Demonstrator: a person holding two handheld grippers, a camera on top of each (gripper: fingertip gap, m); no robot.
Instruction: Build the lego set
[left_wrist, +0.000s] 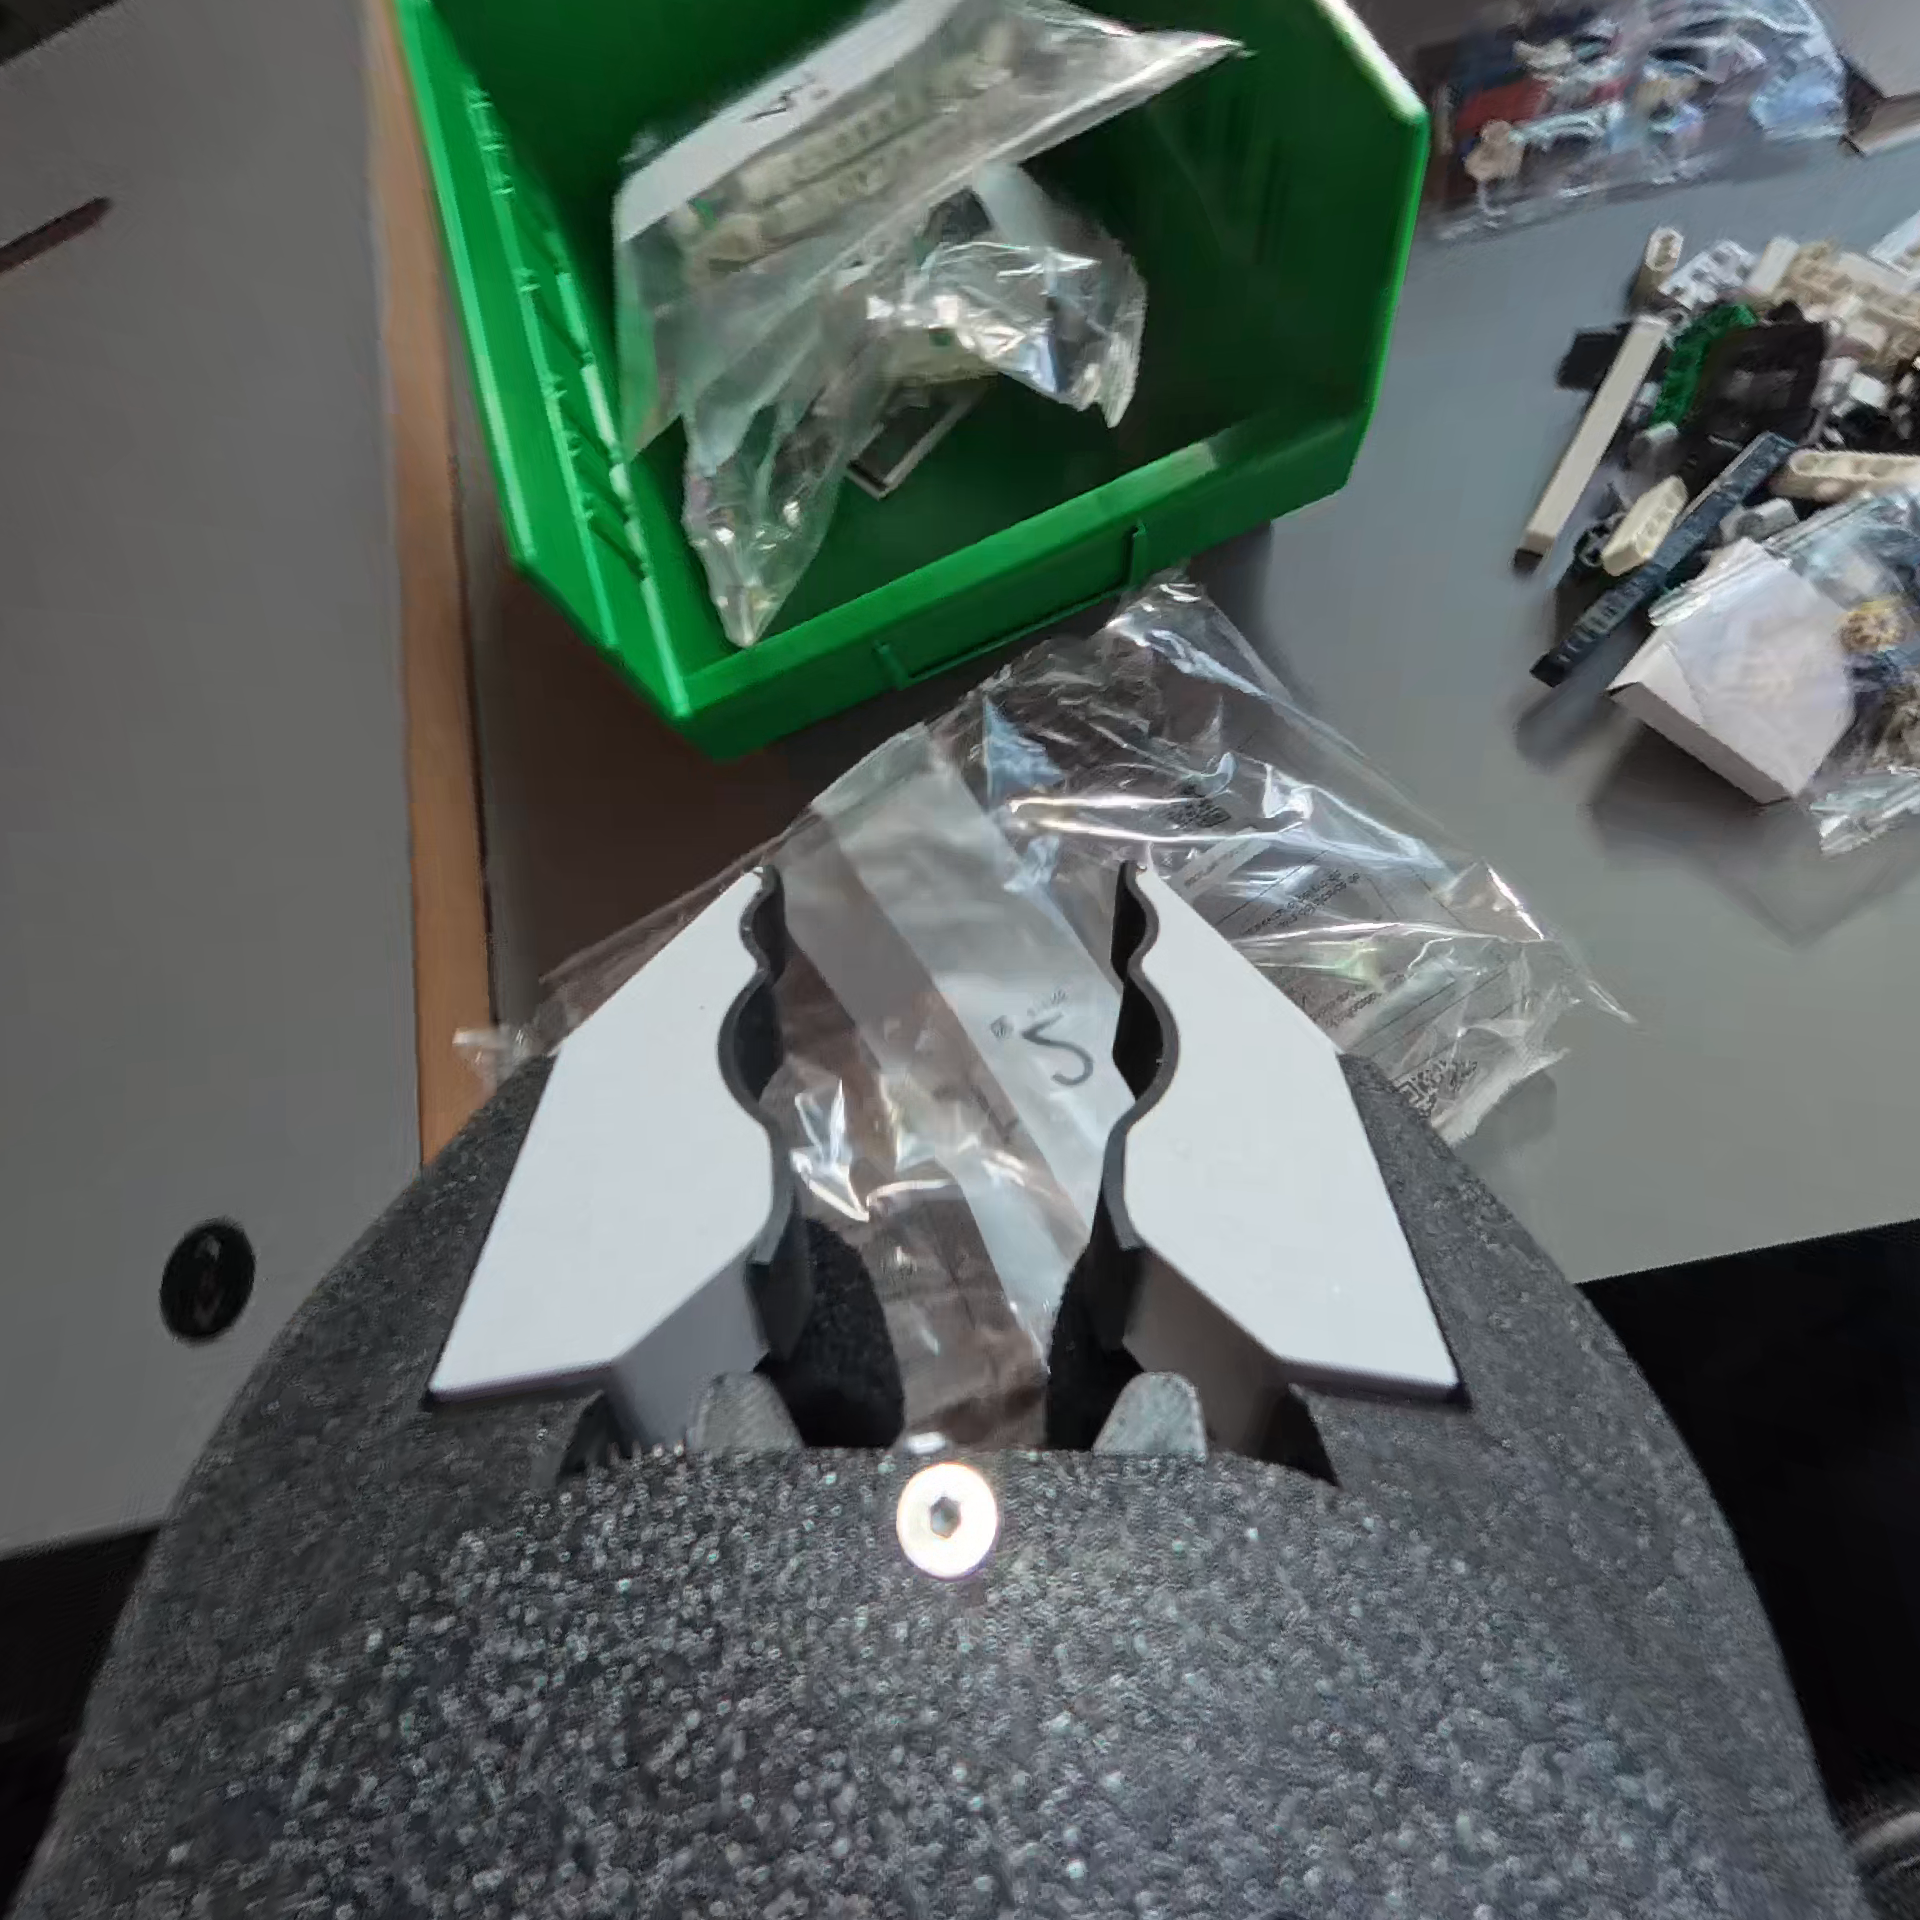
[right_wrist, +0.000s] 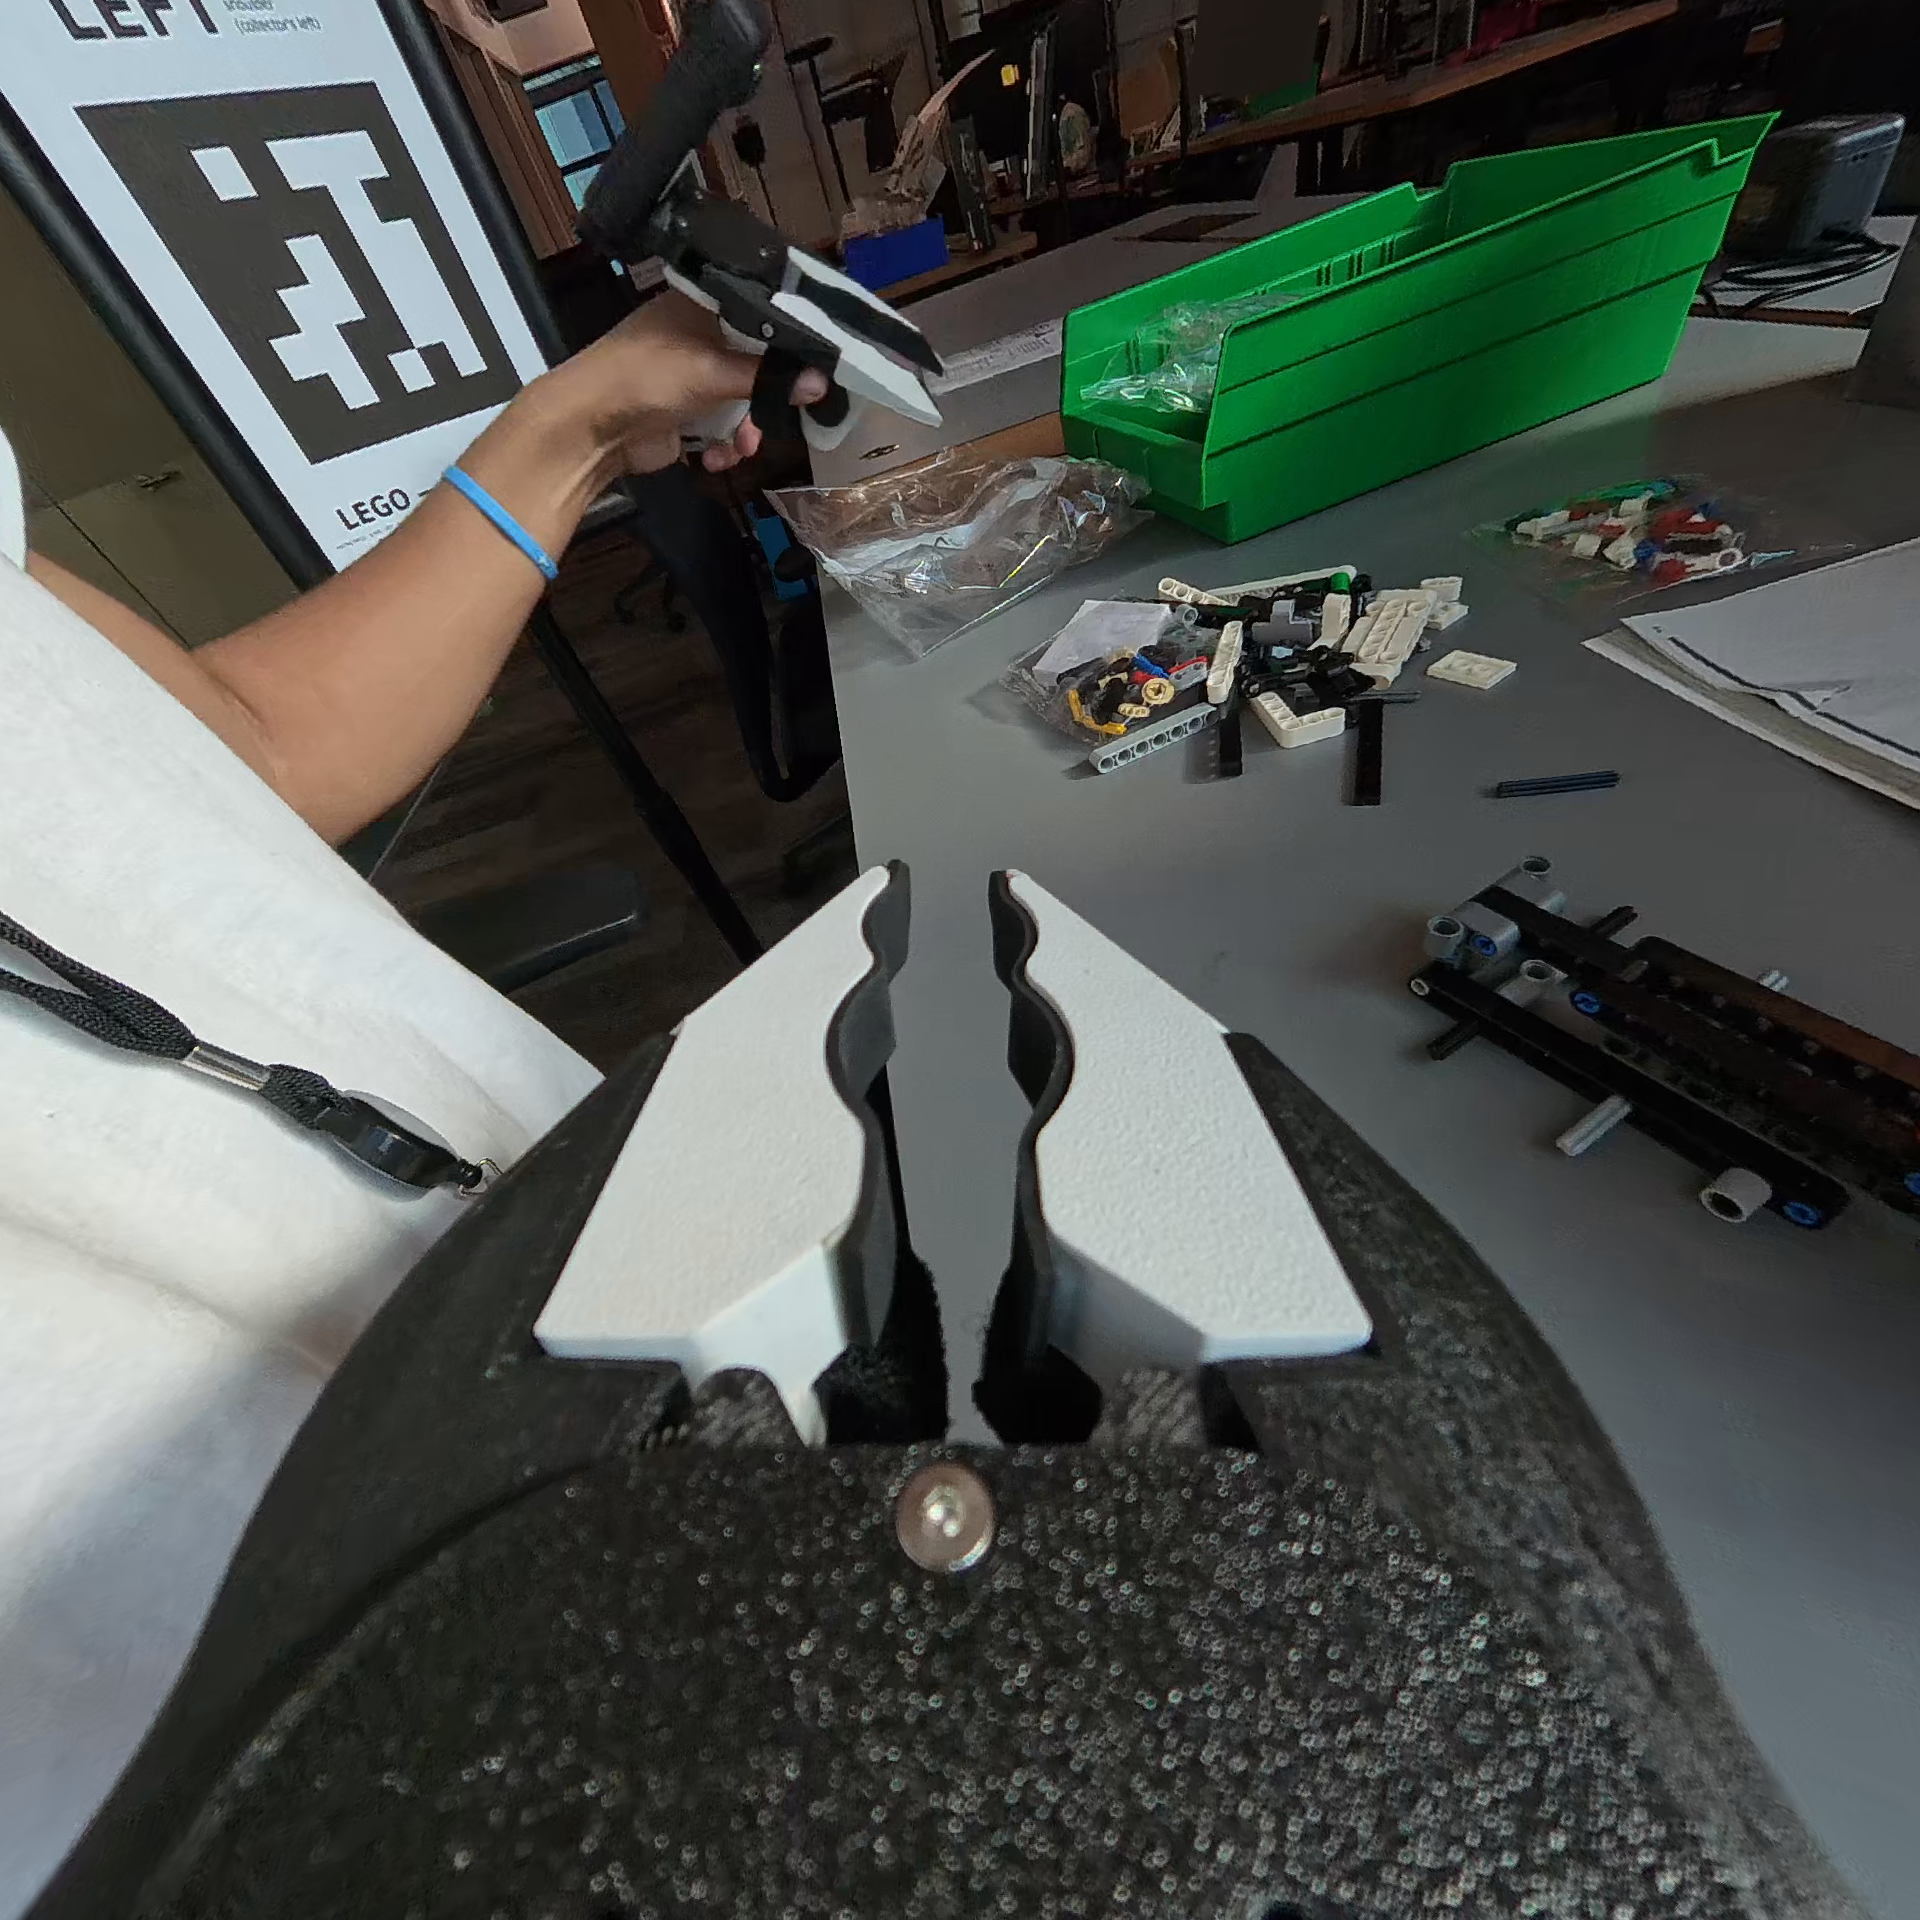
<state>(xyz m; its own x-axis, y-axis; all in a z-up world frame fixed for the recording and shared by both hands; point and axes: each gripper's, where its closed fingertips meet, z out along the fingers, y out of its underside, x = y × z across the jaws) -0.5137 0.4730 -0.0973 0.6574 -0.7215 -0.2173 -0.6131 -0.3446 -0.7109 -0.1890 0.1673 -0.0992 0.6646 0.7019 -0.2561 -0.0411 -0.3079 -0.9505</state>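
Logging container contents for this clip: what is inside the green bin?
Clear plastic bags of small pale parts fill the green bin; a flat dark-edged piece shows beneath them. Anything deeper is covered.

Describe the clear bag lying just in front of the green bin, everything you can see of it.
The bag is thin, crinkled, glossy clear plastic with printed patches and a white strip; it looks nearly empty and flattened. It lies on the grey table by the table's edge, just before the green bin's low front wall. The left tool hangs above it, open, fingers apart; the right wrist view shows it clear of the bag.
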